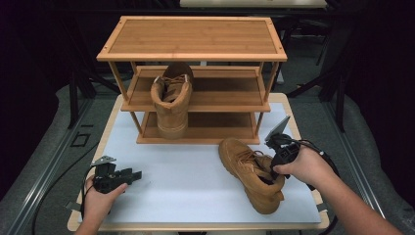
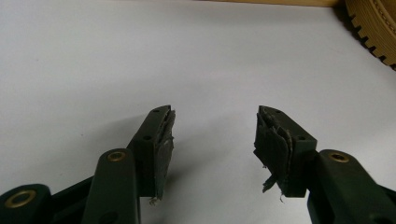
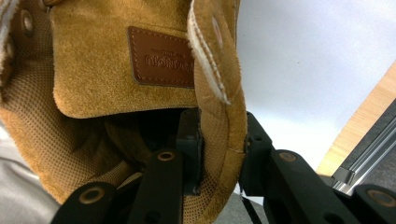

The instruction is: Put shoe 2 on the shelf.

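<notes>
Right claw [image 3: 219, 158] pinches padded collar of tan suede lace-up boot [image 1: 252, 171]: one jaw inside, one outside. Left claw [image 2: 215, 135] spread wide, nothing between, above white table [image 2: 116, 60].

The right gripper [image 3: 220, 154] clamps the tan boot's [image 3: 93, 84] collar, one jaw inside, one outside.

One boot [image 1: 252, 171] on table [image 1: 186, 181] front-right of rack [image 1: 195, 54]; 2nd boot [image 1: 171, 105] on rack's mid shelf.

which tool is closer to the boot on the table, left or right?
Right. The right tool has its jaws on either side of the collar of the boot on the table. The left tool rests well off to the boot's left, open.
</notes>
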### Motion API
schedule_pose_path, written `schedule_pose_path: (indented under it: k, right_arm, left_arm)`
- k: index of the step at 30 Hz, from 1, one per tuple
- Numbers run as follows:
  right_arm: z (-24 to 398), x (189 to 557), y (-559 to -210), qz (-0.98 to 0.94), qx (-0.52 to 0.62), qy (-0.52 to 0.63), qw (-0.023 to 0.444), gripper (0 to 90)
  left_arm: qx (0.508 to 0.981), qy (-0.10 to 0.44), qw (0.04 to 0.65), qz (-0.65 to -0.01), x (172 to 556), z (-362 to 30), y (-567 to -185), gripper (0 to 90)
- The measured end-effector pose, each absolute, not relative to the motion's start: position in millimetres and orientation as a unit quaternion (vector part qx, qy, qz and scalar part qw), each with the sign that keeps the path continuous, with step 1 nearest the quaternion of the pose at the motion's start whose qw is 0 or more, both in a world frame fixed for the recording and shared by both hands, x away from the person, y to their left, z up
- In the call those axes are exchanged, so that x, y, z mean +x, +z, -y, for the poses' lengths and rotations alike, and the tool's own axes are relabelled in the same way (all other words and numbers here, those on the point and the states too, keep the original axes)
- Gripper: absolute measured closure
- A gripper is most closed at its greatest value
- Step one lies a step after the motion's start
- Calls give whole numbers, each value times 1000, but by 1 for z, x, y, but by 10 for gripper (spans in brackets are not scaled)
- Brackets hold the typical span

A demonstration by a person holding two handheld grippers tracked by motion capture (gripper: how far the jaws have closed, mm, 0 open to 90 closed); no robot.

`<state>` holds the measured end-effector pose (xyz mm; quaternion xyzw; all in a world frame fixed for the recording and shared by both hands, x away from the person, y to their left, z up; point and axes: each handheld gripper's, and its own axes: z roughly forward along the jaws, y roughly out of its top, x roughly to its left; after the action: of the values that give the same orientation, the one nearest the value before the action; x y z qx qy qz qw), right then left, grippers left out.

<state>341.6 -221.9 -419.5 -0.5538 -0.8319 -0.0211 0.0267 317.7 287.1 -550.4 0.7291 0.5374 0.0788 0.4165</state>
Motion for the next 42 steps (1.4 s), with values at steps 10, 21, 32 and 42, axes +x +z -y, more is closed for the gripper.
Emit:
schedule_pose_path:
  k: [10, 21, 32, 42]
  right_arm:
    - [235, 342, -422, 817, -565, -75, 88, 769]
    - [240, 341, -425, 791, -586, -105, 139, 769]
    - [253, 337, -416, 741, -606, -200, 210, 782]
    - [258, 318, -396, 713, -593, -274, 253, 781]
  left_arm:
    - [728, 80, 418, -538, 318, -288, -550, 462]
    - [727, 80, 418, -538, 318, -287, -550, 462]
    - [725, 81, 420, -540, 318, -290, -549, 462]
    - [721, 82, 422, -543, 318, -291, -549, 463]
